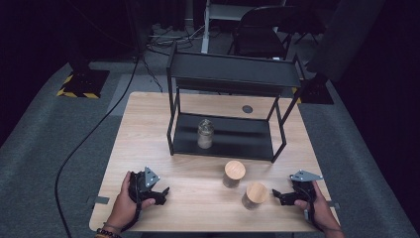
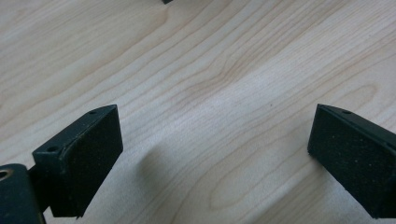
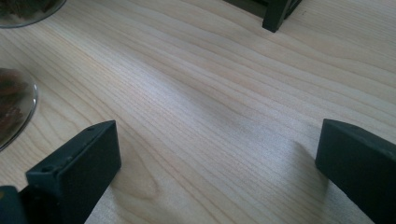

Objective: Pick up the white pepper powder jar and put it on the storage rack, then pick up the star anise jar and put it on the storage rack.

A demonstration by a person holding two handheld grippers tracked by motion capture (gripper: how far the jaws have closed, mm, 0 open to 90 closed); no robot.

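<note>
- high view: my left gripper point(image 1: 159, 193) and right gripper point(image 1: 277, 196) rest low on the table point(image 1: 148, 134), each near its front corner. two lidded jars stand between them: the near jar point(image 1: 255, 195) just beside my right gripper, the far jar point(image 1: 234, 173) behind it. a third jar point(image 1: 205, 134) sits on the lower shelf of the black rack point(image 1: 233, 74).
- left gripper view: jaws spread wide, nothing between them, bare wood below.
- right gripper view: jaws spread wide and empty. glass jar bases point(image 3: 14, 112) show at the left edge.
- handling judgement: glass bodies look rigid, smooth and breakable, moderately heavy with contents. i would grip the near jar mid-body, below the wooden lid, which may lift off.
</note>
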